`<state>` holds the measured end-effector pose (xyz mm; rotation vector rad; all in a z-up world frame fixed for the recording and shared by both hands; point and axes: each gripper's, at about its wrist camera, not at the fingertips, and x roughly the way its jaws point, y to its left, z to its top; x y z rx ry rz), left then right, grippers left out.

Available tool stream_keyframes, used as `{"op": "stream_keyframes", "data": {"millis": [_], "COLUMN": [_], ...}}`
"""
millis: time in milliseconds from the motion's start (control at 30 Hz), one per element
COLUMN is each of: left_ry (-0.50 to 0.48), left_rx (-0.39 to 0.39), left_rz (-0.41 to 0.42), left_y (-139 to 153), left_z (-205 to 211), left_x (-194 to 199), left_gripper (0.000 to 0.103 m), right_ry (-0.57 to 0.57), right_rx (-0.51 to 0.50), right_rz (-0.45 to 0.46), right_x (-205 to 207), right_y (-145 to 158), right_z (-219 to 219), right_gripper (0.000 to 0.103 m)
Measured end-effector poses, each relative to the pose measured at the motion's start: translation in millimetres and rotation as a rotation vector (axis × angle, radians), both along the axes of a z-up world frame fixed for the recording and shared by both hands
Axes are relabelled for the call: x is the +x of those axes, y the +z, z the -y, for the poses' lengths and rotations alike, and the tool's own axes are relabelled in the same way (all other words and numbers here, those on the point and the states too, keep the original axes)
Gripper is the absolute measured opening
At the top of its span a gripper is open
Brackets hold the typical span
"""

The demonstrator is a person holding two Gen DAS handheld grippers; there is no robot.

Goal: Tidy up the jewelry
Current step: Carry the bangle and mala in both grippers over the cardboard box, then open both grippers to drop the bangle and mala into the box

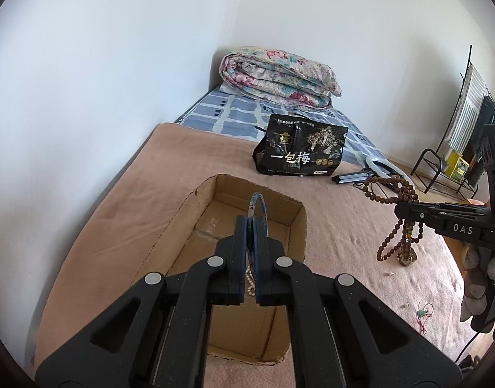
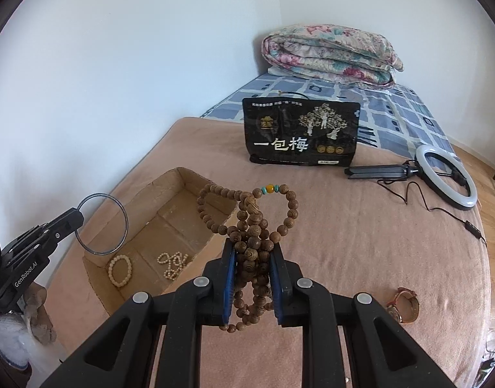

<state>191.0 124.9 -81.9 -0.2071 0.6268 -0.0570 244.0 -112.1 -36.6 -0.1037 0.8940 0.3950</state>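
The left claw [image 1: 251, 226] is pinched tight on a thin ring [image 1: 258, 207]. It holds the ring up over the open box [image 1: 170, 223]. The box sits on the bed, on a tan blanket [image 1: 124, 200], close to the white wall. Down in the box lie a pale bead bracelet [image 2: 119, 271] and a little heap of pearls [image 2: 173, 264].

The right claw [image 2: 253, 255] is a bit to the right of the box, above the blanket. It squeezes a bunch of brown wooden beads [image 2: 252, 242]. Loops of beads stick up past the claw tips and more hang below. One loop has a yellow bead [image 2: 270, 188] with blue-green ones beside it.

Behind them a black bag [image 2: 301, 132] stands on the blanket. A folded flowery quilt [image 2: 330, 56] lies in the far corner. To the right lies a ring light [image 2: 441, 174] with its cord. A watch [image 2: 406, 305] lies near the right edge of the bed.
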Motion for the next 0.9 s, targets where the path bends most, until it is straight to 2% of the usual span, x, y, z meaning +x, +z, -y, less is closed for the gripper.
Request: {"op": "stream_keyframes", "data": {"millis": [533,900], "left_ry": [0.021,0.012], "left_rx": [-0.011,-0.029], "left_rz": [-0.058,-0.084], "left_y": [-31.1,-42.4], "left_z": [-29.8,-34.6], "left_x": [-11.2,-16.4], "left_gripper": [0.001,0.001], "right_ry": [0.133,0.171], "right_rx": [0.016,0.009], "right_rz": [-0.061,-0.102], "right_x": [-1.4,1.2], "right_y": [-29.3,-48.5], "right_z": [-81.0,-109.7], "right_gripper": [0.018,0.018]}}
